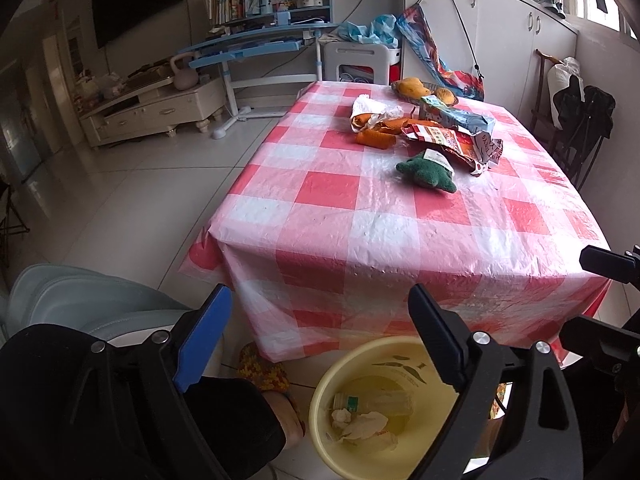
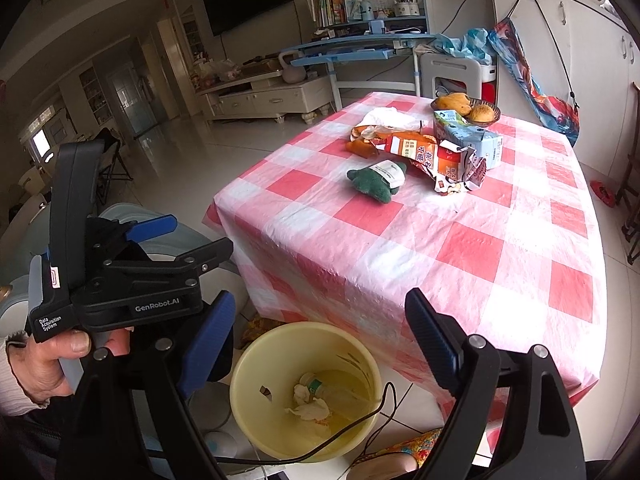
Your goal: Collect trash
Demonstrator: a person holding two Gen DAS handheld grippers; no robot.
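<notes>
A yellow bin [image 1: 328, 384] stands on the floor at the table's near edge; it also shows in the right wrist view [image 2: 256, 364]. It holds crumpled tissue [image 1: 362, 426] and a small bottle [image 2: 316, 385]. On the checked table lie a torn snack wrapper [image 1: 452, 142], orange peel [image 1: 374, 138], white tissue [image 1: 366, 106], a blue-white carton [image 1: 460, 116] and a green plush toy [image 1: 428, 172]. My left gripper [image 1: 320, 300] hangs open and empty above the bin. My right gripper [image 2: 320, 308] is open and empty above the bin too. The left gripper shows at the left of the right wrist view [image 2: 192, 240].
A bowl of mangoes [image 1: 424, 90] sits at the table's far side. A grey chair [image 1: 80, 300] is at the near left. A cable [image 2: 360, 420] runs over the bin rim. A desk [image 1: 260, 44] and TV stand [image 1: 152, 108] stand beyond.
</notes>
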